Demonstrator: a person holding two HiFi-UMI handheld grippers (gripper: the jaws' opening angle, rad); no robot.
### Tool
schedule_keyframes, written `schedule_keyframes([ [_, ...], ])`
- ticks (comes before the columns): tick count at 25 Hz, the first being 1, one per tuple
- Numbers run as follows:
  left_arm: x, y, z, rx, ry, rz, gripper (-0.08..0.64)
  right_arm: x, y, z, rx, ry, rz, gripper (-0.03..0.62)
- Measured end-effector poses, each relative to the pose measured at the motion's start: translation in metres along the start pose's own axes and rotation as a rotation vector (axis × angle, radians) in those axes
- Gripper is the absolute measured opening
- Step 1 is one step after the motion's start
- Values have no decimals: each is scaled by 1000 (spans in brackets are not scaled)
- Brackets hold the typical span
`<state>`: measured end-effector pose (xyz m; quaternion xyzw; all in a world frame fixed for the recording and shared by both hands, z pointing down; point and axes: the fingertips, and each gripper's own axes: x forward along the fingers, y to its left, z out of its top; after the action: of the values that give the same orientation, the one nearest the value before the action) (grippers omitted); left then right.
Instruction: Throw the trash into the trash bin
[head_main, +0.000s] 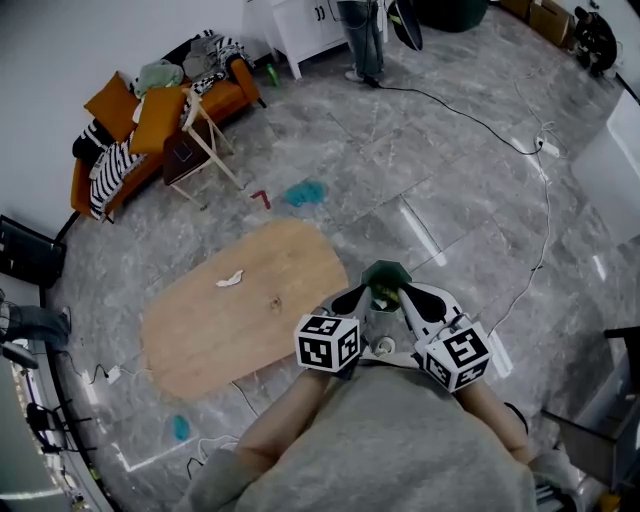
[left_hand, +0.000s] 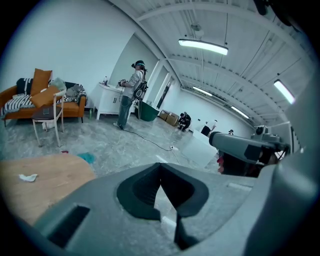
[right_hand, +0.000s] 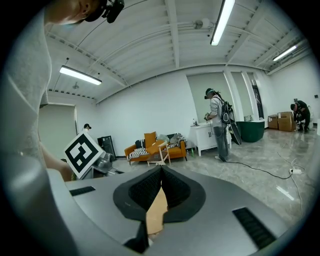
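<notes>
Surface: your wooden oval top lies left of both grippers.
Left gripper: you hold its jaws closed, with nothing between them.
Right gripper: jaws closed and empty, its tip near the left one.
Green thing: dark, just past both tips; contact unclear.
Trash: white crumpled scrap on the surface, well apart from your grippers.

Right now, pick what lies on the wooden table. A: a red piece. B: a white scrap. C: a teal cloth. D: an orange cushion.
B: a white scrap lies on the table, while the teal thing and the red piece lie on the floor beyond it.
</notes>
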<state>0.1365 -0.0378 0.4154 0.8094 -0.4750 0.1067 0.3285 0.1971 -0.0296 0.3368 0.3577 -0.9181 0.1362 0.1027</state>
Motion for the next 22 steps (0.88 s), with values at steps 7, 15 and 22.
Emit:
schedule_keyframes([
  [7,-8,0,0,-2,-23,9,9,-1,3,0,-2,-5,5,8],
  [15,-16,10,-4,-56,-59,32,10,3,11,-5,-6,-2,33,9],
  [22,-22,20,-5,-69,-71,59,10,11,17,-4,-34,10,56,9],
])
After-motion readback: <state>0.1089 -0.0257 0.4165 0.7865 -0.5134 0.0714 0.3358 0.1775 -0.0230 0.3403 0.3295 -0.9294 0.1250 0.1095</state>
